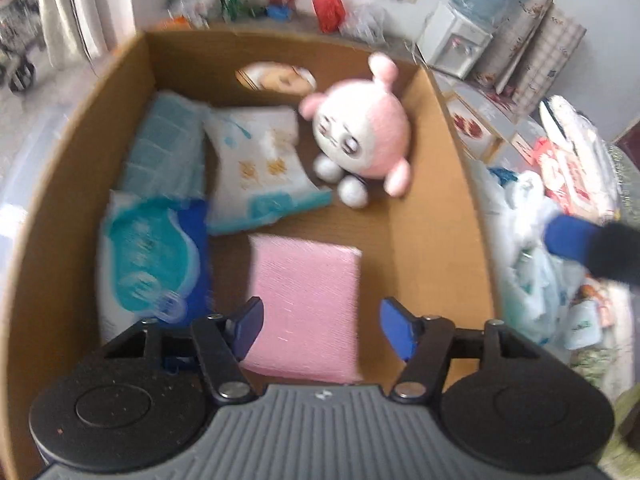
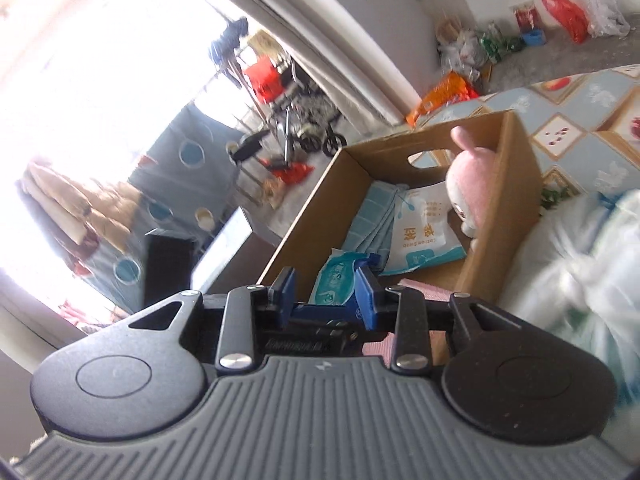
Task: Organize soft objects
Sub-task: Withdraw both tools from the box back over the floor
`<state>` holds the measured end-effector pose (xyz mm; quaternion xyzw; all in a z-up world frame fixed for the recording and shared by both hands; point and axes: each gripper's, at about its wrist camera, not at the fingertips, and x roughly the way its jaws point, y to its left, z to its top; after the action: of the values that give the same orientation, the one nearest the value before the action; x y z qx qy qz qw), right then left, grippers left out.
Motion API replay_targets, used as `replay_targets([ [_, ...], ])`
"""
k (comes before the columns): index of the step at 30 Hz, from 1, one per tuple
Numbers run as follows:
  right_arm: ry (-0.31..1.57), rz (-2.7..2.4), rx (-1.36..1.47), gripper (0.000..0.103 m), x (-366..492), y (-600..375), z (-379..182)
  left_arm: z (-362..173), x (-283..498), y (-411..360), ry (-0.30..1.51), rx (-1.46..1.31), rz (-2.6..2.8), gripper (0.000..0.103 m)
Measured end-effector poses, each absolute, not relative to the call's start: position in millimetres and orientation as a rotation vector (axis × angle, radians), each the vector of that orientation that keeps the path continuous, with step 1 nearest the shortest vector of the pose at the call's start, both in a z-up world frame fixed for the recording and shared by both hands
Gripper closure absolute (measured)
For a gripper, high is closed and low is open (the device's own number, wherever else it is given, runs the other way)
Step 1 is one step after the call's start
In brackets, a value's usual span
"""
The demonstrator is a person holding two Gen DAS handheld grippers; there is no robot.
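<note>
An open cardboard box (image 1: 444, 168) holds a pink and white plush toy (image 1: 362, 128), a white cotton swab pack (image 1: 260, 160), a light blue pack (image 1: 168, 148), a teal wet wipes pack (image 1: 152, 252) and a flat pink cloth pad (image 1: 306, 304). My left gripper (image 1: 322, 330) points down into the box, open. The pink pad lies on the box floor below its fingers, and the pads do not press on it. My right gripper (image 2: 328, 296) hovers at the near end of the box (image 2: 520, 184), its jaws a little apart and empty. Beyond it lie the wipes pack (image 2: 340, 276) and the plush toy (image 2: 470, 172).
Crumpled white plastic bags (image 1: 528, 248) lie right of the box on patterned bedding (image 2: 580, 120). Red bag (image 1: 328, 6) and small clutter sit on the floor behind. A stroller (image 2: 304, 128) stands by the bright window; a dark bin (image 2: 168, 264) is left of the box.
</note>
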<state>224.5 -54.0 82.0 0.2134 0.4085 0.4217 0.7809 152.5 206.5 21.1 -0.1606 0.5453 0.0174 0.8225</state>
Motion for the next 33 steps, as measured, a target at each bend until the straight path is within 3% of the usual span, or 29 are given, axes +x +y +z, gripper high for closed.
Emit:
replay_targets([
  [8,0.850,0.867,0.546,0.065,203,-114,73,-22,180,181,1.332,-0.503,0.000,0.050],
  [15,0.846,0.837,0.612,0.062,203,-145,56,-29,188,192,1.340,-0.592,0.048,0.048],
  [20,0.835,0.836,0.619,0.062,201,-150,54,-23,183,205,1.302,-0.613,0.088,0.040],
  [33,0.847,0.819,0.596,0.061,192,-144,54,-22,182,233,1.251,-0.596,0.152,0.042],
])
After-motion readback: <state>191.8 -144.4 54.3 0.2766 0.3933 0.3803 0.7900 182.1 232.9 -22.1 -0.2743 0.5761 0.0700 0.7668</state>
